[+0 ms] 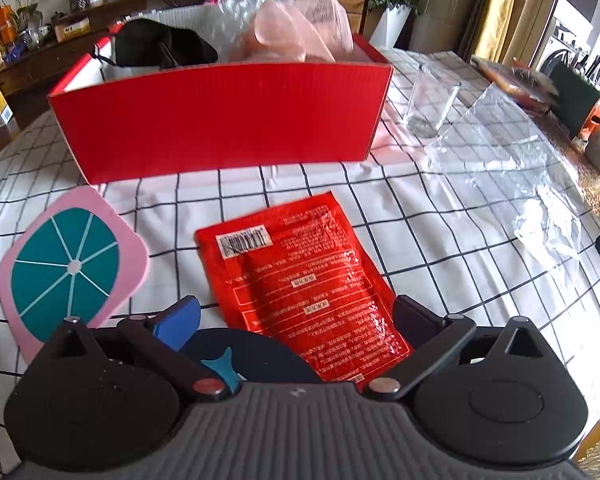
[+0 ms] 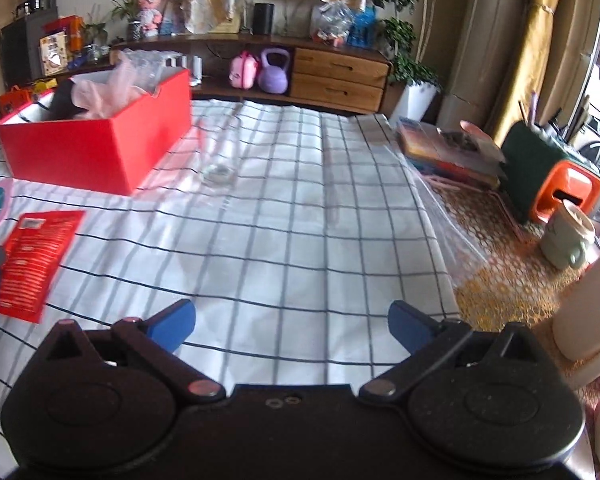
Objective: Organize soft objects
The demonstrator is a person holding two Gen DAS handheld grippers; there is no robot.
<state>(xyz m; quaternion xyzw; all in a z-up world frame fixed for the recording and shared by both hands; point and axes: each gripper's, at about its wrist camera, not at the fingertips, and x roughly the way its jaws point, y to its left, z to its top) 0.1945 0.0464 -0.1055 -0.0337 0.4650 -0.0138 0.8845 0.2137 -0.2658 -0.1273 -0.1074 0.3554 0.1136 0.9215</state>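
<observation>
Left gripper [image 1: 296, 320], fingers spread, straddles a red packet [image 1: 304, 280] on the tabletop [image 1: 440, 248]; red box [image 1: 220, 116] at 12 o'clock. Right gripper [image 2: 292, 320] spread, empty.

daylight fills both views, soft and even, coming from the window side to the right of the red box [image 1: 220, 112]. the checked tablecloth [image 1: 440, 240] reads bright, close to washed out right of the box. glare streaks the clear plastic sheet [image 1: 512, 168] and speckles the red packet [image 1: 304, 280] in front of the box. shadows are faint and short. the left wrist view is sharp; the right wrist view is smeared by motion blur, the box [image 2: 96, 140] and cloth lines soft. fisheye bending curves straight lines, with dark corners at the frame edges.
</observation>
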